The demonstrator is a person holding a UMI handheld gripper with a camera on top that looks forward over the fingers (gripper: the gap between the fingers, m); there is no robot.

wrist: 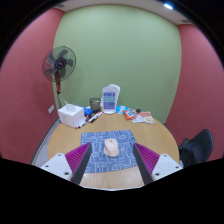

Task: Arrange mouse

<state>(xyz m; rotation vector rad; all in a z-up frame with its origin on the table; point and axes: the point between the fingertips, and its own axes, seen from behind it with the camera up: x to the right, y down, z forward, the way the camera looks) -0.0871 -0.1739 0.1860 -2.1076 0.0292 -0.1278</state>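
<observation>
A white computer mouse [111, 147] lies on a blue patterned mouse mat [111, 149] on a round wooden table [150, 133]. My gripper [112, 160] hovers over the near edge of the table with its fingers spread wide. The pink pads [78, 157] stand to the left and right of the mat. The mouse sits between and slightly ahead of the fingertips, with clear gaps on both sides. Nothing is held.
A white box [71, 115] stands at the table's left, a white jug-like appliance [111, 98] and a dark cup [95, 104] at the back, small items [138, 117] at the right. A standing fan [58, 67] is behind on the left, a black chair [199, 147] on the right.
</observation>
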